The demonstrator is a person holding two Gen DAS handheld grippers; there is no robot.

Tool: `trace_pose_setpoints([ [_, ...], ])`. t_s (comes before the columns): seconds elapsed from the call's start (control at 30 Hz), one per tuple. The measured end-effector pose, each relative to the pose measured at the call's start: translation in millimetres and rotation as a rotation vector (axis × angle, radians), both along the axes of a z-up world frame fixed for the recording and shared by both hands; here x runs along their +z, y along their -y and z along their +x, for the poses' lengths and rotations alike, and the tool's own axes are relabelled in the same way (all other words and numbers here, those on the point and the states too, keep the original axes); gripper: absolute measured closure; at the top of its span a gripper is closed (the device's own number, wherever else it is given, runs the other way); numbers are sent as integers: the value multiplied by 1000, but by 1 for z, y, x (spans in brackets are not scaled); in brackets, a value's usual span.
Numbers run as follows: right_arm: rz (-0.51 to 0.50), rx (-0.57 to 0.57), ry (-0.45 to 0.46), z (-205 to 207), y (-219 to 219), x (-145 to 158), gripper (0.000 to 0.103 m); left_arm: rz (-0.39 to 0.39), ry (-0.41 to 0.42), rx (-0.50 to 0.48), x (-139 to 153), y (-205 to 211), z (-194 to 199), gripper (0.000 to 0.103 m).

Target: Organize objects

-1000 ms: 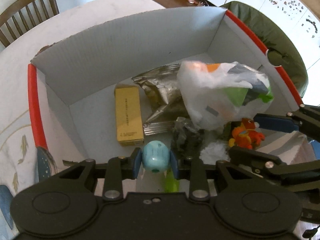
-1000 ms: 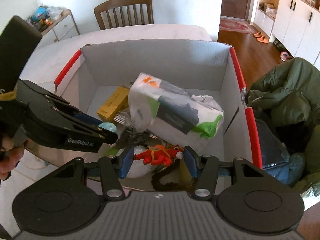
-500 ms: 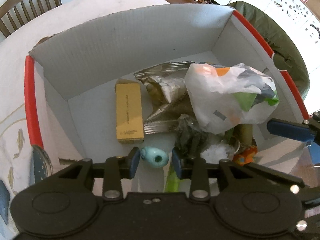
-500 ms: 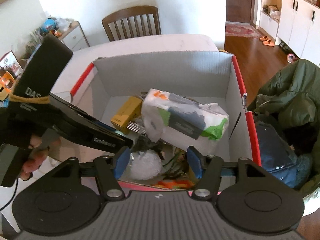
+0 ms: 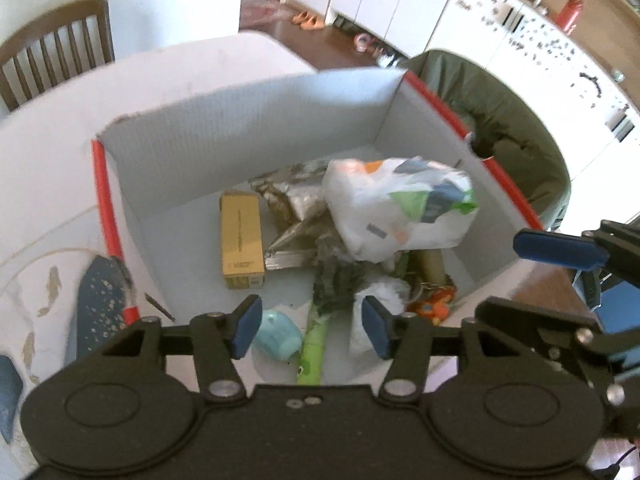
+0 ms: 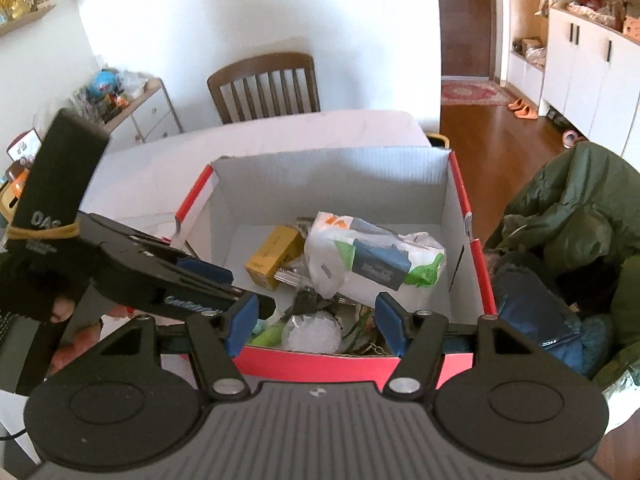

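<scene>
Now, left tool (image 5: 310, 330): spread apart, empty
Right tool (image 6: 316, 322): spread apart, empty
Blue cup (image 5: 278, 340): lying inside box (image 5: 240, 152)

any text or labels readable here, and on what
"DAS": black handle of the left tool, cut off by a rubber band.
"GenRobot", partly hidden: the left tool's finger.
Yellow box: print too small to read.
Plastic bag: dark label blurred.

I am seeing open floor along the box (image 5: 248, 136) far wall and left side; the plastic bag (image 5: 396, 208) and foil pouch (image 5: 296, 196) are blocking the right half.
</scene>
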State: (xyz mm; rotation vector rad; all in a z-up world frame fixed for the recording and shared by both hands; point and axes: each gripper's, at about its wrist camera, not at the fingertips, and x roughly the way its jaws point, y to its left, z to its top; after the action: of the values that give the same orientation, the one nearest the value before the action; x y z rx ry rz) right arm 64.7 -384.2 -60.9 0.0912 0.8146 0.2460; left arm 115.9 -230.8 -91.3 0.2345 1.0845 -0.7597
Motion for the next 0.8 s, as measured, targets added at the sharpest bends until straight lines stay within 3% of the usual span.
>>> trace_pose_setpoints([
  [0.23, 12, -63, 83, -23, -8, 16, 36, -84, 85, -8, 30, -30, -18, 34],
  [0.8, 63, -154, 161, -62, -49, 37, 23, -180, 295, -15, 77, -97, -46, 17],
])
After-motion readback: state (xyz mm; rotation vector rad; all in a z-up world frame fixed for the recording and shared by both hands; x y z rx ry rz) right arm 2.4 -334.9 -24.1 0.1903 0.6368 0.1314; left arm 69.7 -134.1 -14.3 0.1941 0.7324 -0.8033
